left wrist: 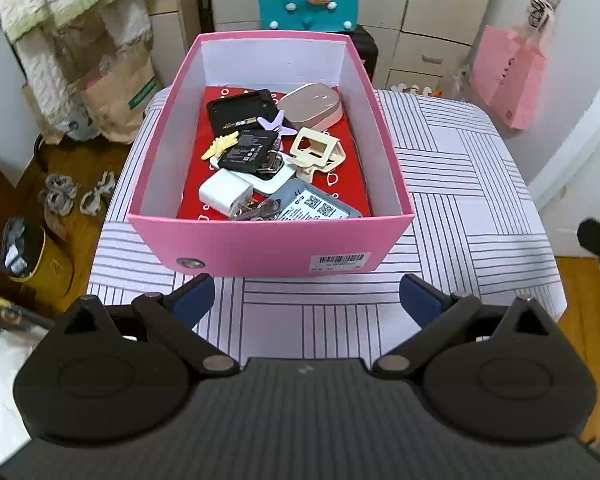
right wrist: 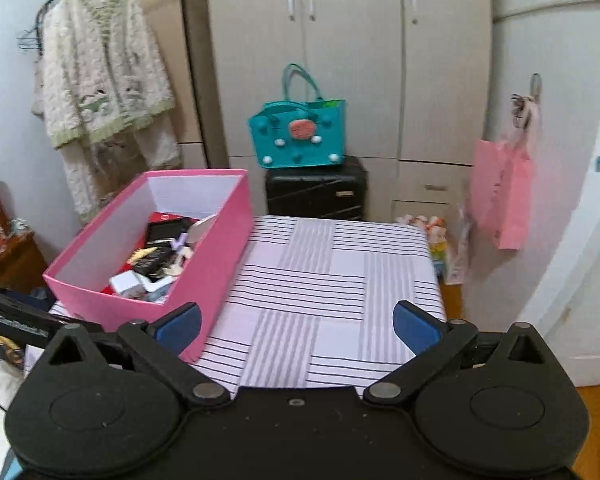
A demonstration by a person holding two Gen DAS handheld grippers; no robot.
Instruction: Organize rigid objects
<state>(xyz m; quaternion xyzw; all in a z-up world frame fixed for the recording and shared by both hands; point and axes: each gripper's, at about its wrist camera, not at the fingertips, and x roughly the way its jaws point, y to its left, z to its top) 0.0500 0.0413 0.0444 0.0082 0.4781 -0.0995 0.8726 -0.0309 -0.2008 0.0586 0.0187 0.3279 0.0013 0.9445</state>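
Your left gripper (left wrist: pixel 306 296) gapes wide and empty; likewise your right gripper (right wrist: pixel 298 326). Just ahead of the left sits the pink box (left wrist: pixel 260 244), its clutter loosely heaped, so a careless nudge could shove it across the striped table (left wrist: pixel 460 184).

Beyond the far edge of your striped cloth-covered table (right wrist: pixel 320 264) stands a black hard-shell suitcase (right wrist: pixel 316 192), with a teal felt tote bag (right wrist: pixel 298 136) on top. You have beige wardrobe doors (right wrist: pixel 340 40) behind, a fluffy cream cardigan (right wrist: pixel 100 80) hanging left, and a pink paper bag (right wrist: pixel 504 192) hanging right.
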